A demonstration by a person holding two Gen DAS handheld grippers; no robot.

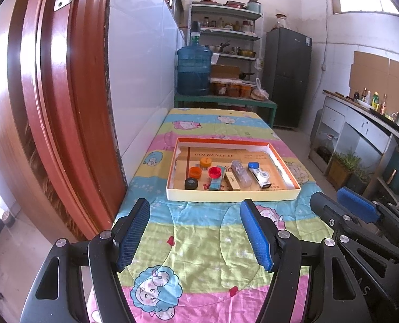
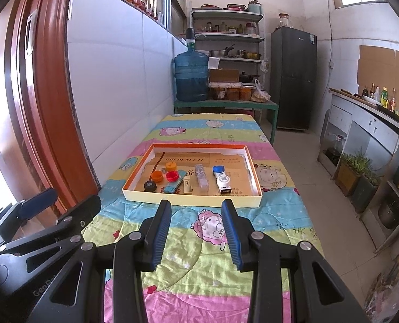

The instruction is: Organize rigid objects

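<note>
Both the left gripper (image 1: 195,235) and right gripper (image 2: 196,234) are held open, empty; the red cap (image 1: 215,172) in the tray (image 1: 231,195), judged light, stiff and slippery, is best pinched across its rim.

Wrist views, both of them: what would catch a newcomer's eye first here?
The shallow orange-rimmed box in the middle of the cartoon-print cloth, holding bottle caps, among them a red cap, and small packages in a loose row. In front, the left gripper and right gripper hang open, holding nothing. A blue water jug stands behind.
</note>
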